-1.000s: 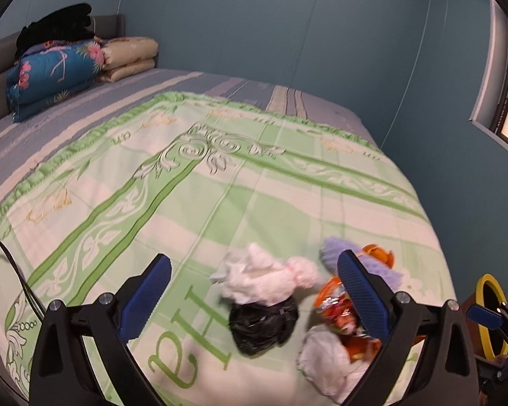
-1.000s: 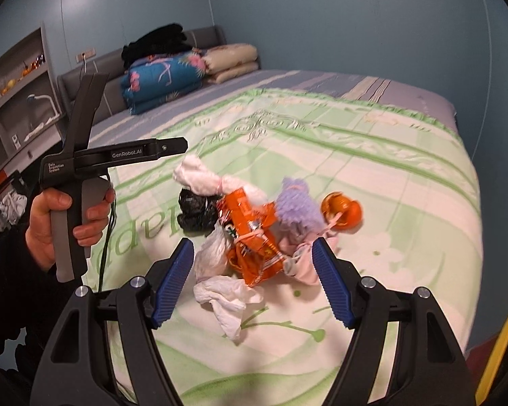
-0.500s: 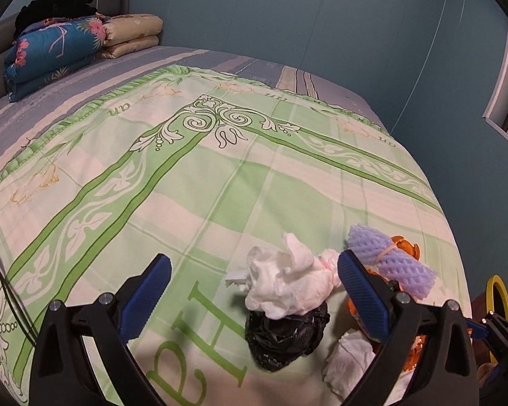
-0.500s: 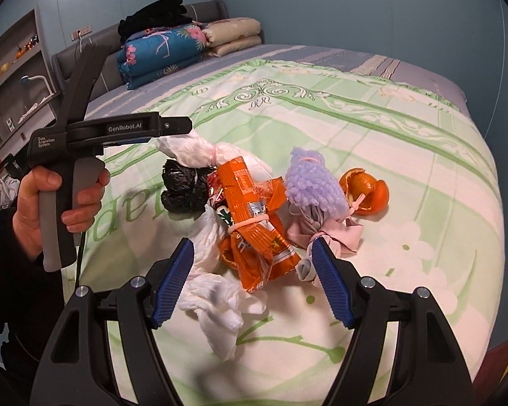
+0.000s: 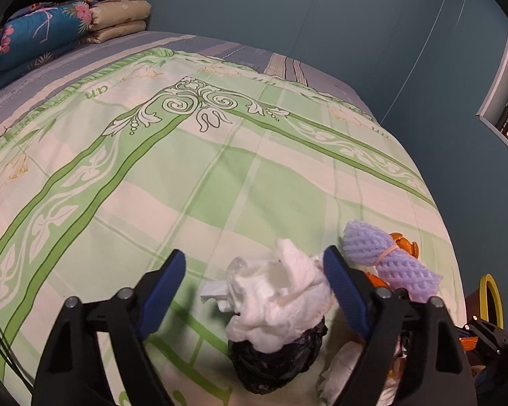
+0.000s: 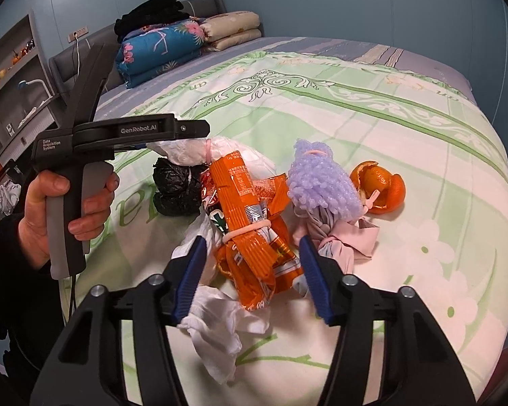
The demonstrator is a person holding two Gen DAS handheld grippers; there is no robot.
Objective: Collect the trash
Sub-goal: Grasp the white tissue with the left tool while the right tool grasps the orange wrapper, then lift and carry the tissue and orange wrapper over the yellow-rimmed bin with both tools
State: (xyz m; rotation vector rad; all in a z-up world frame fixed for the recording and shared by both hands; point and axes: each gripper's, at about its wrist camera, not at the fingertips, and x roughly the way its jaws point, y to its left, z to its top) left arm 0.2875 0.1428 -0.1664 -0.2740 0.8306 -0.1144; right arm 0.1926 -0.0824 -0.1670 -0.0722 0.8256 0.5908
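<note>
bedspread [image 5: 220,176]: green-white check, scrollwork | wrapper [image 6: 250,209]: orange | foam net [image 6: 321,186]: lilac | bag [image 6: 176,186]: black | tissue [image 5: 281,297]: white | fingers [image 6: 193,280]: blue

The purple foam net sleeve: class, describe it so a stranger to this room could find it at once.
On the green patterned bedspread lies a pile of trash. At its right side, between the orange snack wrapper and the orange peel, sits the purple foam net sleeve. Alone there, it is lilac, bumpy and cinched with a rubber band.
</note>
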